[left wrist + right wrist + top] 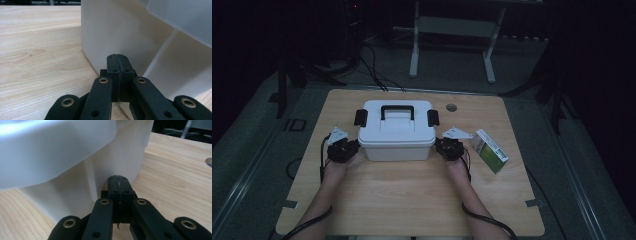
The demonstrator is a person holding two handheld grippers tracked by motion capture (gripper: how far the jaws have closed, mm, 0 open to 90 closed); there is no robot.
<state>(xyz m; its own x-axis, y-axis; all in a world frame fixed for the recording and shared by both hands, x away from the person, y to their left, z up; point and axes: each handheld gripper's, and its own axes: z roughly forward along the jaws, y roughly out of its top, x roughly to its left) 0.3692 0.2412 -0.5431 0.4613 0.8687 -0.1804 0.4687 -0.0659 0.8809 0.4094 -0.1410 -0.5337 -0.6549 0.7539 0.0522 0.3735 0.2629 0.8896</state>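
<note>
Both your tongs are closed on nothing: the left gripper (pixel 348 149) and right gripper (pixel 447 146) flank the white storage box (pixel 396 130), which sits between them, tips against its walls. Its lid looks down, black latches (pixel 360 117) seemingly untouched, so opening or shifting it remains, I'd judge.

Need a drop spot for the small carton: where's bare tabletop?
The near half of the wooden table, between the forearms, is bare. So is the left strip beyond the left gripper. It is crowded mid-table: white plastic lidded box with shut grippers at both ends, right gripper close to the green-and-white carton.
</note>
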